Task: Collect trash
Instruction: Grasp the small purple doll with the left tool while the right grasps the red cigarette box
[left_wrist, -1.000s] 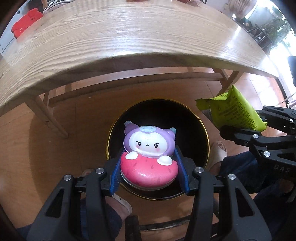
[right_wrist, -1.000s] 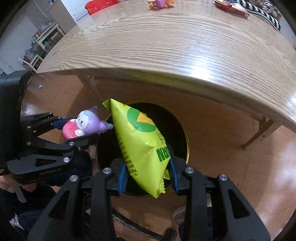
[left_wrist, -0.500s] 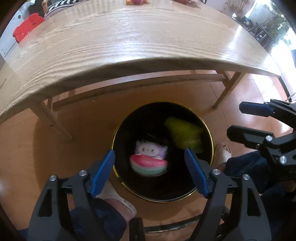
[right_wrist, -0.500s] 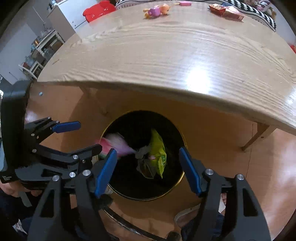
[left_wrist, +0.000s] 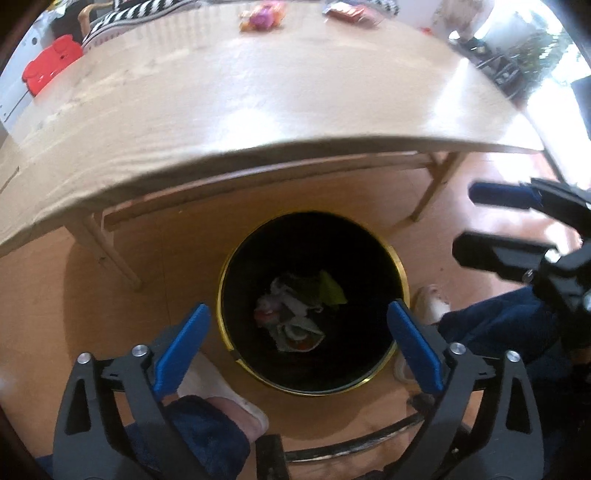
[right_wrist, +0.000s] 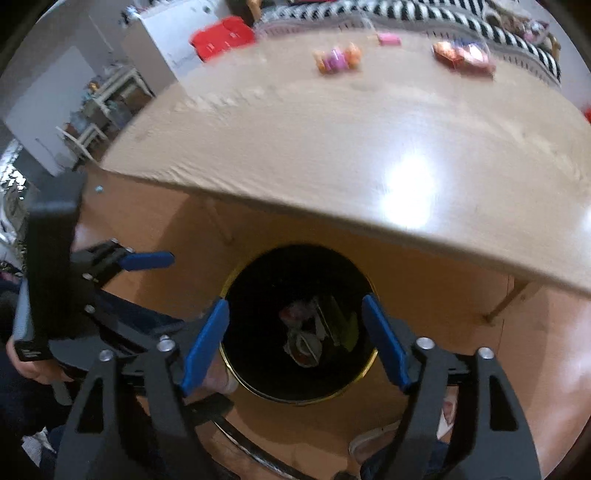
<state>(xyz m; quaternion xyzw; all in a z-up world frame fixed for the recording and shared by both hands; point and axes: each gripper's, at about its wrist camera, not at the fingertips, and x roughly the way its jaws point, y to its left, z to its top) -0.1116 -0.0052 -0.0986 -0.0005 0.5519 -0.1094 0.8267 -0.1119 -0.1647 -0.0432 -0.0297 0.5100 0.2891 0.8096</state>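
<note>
Both views motion-blurred; bin contents dim, hard to separate. Black bin (left_wrist: 388, 258) with gold rim stands on the floor under the worktop (left_wrist: 258, 110) edge; at its bottom a yellow-green packet (left_wrist: 332, 290), long axis indistinct, beside crumpled wrappers (left_wrist: 291, 325). Left gripper (left_wrist: 297, 347) and right gripper (right_wrist: 295, 341) above it, jaws just spread wide, nothing between them.

glossy wooden table (left_wrist: 258, 110); gold-rimmed bin (left_wrist: 400, 273)
</note>
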